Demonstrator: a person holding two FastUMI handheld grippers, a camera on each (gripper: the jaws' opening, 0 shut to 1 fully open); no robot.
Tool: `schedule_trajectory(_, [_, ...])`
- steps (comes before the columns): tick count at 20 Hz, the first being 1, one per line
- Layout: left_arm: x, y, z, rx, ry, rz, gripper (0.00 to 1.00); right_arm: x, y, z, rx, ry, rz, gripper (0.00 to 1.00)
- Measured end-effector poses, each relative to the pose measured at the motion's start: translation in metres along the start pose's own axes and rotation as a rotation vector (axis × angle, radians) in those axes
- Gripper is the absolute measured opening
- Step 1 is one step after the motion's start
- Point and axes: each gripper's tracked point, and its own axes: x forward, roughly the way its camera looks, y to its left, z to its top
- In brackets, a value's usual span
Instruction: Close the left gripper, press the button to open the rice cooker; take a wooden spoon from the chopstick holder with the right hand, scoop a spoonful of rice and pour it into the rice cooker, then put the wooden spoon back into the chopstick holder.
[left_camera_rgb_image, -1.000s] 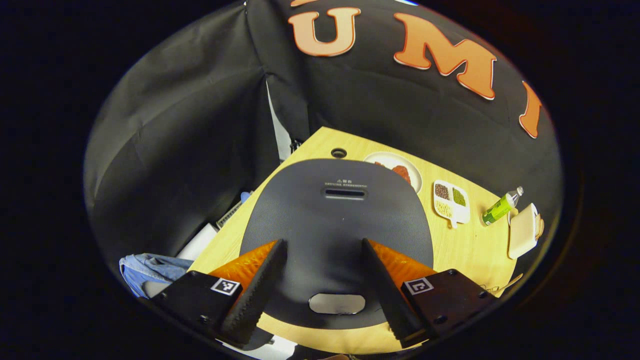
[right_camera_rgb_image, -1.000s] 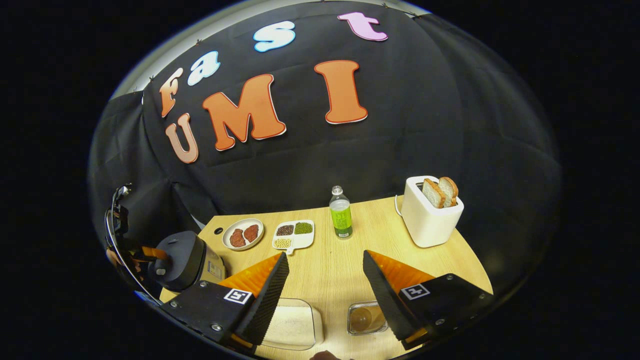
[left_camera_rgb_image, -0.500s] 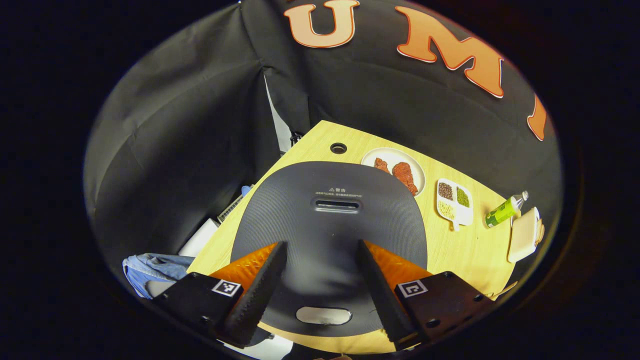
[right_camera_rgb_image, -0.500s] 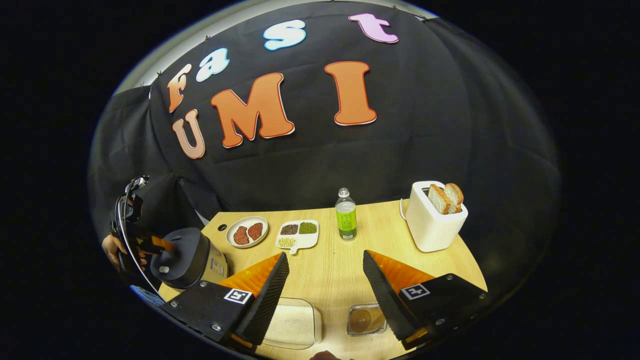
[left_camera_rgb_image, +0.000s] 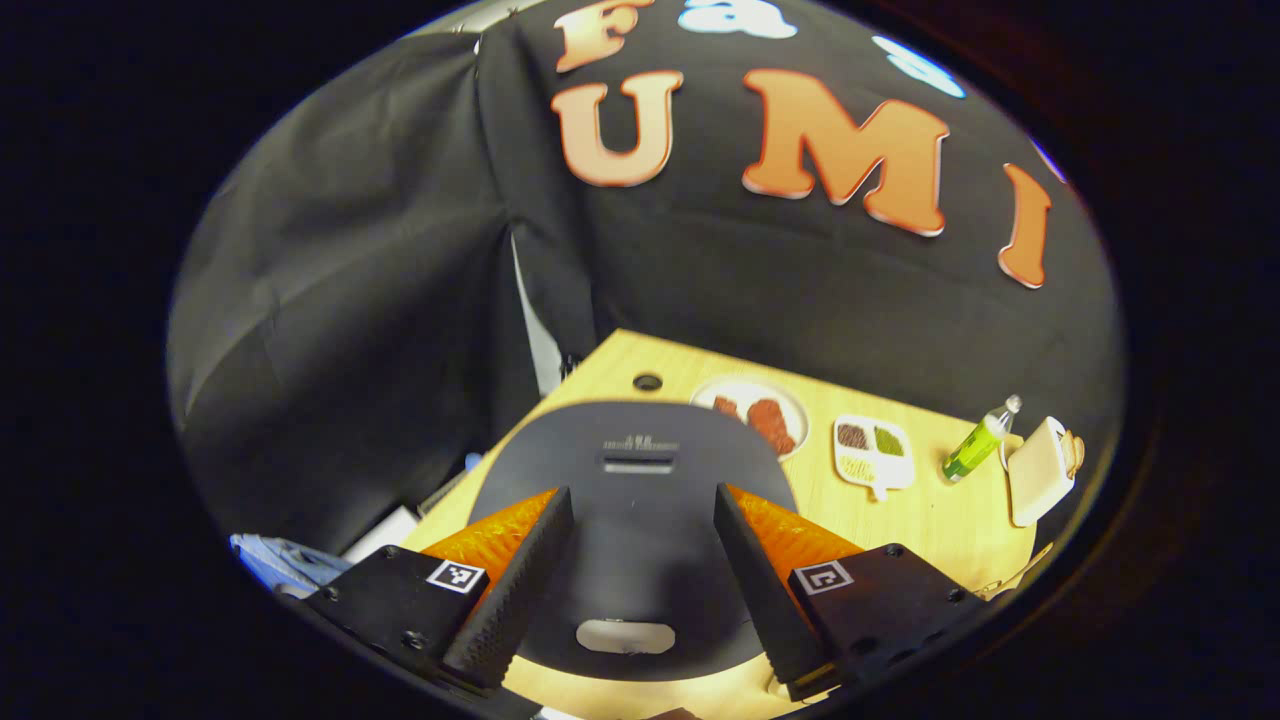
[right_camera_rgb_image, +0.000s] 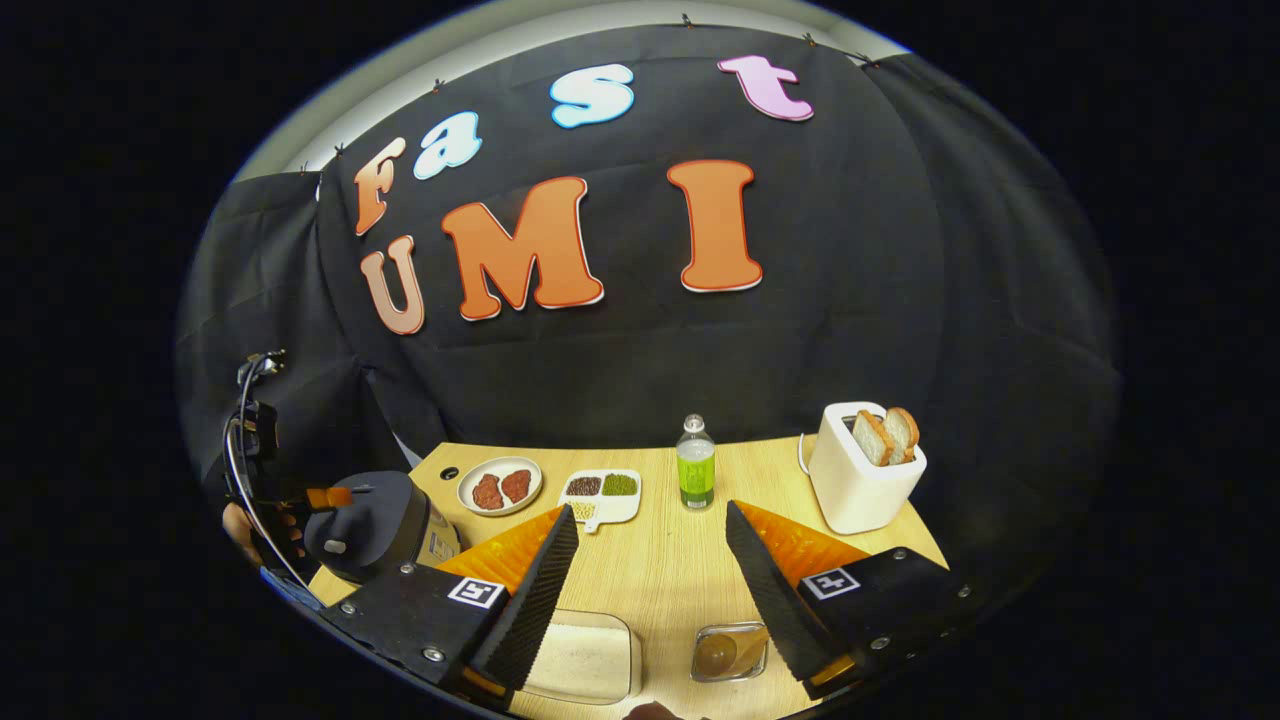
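Holding rice: clear tray (right_camera_rgb_image: 585, 657); cooker (left_camera_rgb_image: 632, 520) lidded.

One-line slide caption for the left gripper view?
Open left gripper poised above the closed rice cooker, its button between the fingers.

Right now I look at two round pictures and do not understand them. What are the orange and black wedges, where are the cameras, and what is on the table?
A person holds a tool in each hand; a camera rides on each. The wedges are fingers. The left hand-held gripper, open, hovers above the dark grey rice cooker. The right hand-held gripper, open and empty, faces the pale wooden table with a green bottle, a white toaster with bread and a clear tray of white rice.
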Motion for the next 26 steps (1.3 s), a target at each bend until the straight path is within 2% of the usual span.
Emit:
schedule_trajectory(2, [-0.03, -0.01, 0.033, 0.049, -0.128, -0.035, 0.97, -0.002, 0.002, 0.015, -0.047, -0.058, -0.014, 0.93])
schedule_trajectory(5, [-0.067, -0.035, 0.061, 0.094, -0.243, -0.093, 0.95, -0.007, 0.018, 0.031, -0.061, -0.111, 0.004, 0.93])
schedule_trajectory(6, [-0.079, -0.04, 0.068, 0.097, -0.267, -0.095, 0.95, -0.009, 0.023, 0.036, -0.061, -0.121, 0.011, 0.92])
schedule_trajectory(9, [-0.113, -0.07, 0.088, 0.07, -0.361, -0.181, 0.96, -0.015, 0.038, 0.049, -0.059, -0.168, 0.03, 0.93])
schedule_trajectory(13, [-0.155, -0.089, 0.11, 0.087, -0.492, -0.252, 0.95, -0.03, 0.059, 0.068, -0.059, -0.239, 0.061, 0.92])
schedule_trajectory(20, [-0.187, -0.095, 0.132, 0.102, -0.669, -0.269, 0.95, -0.041, 0.063, 0.093, -0.09, -0.334, 0.042, 0.92])
schedule_trajectory(26, [-0.192, -0.093, 0.125, 0.105, -0.687, -0.265, 0.95, -0.047, 0.064, 0.107, -0.12, -0.401, 0.022, 0.93])
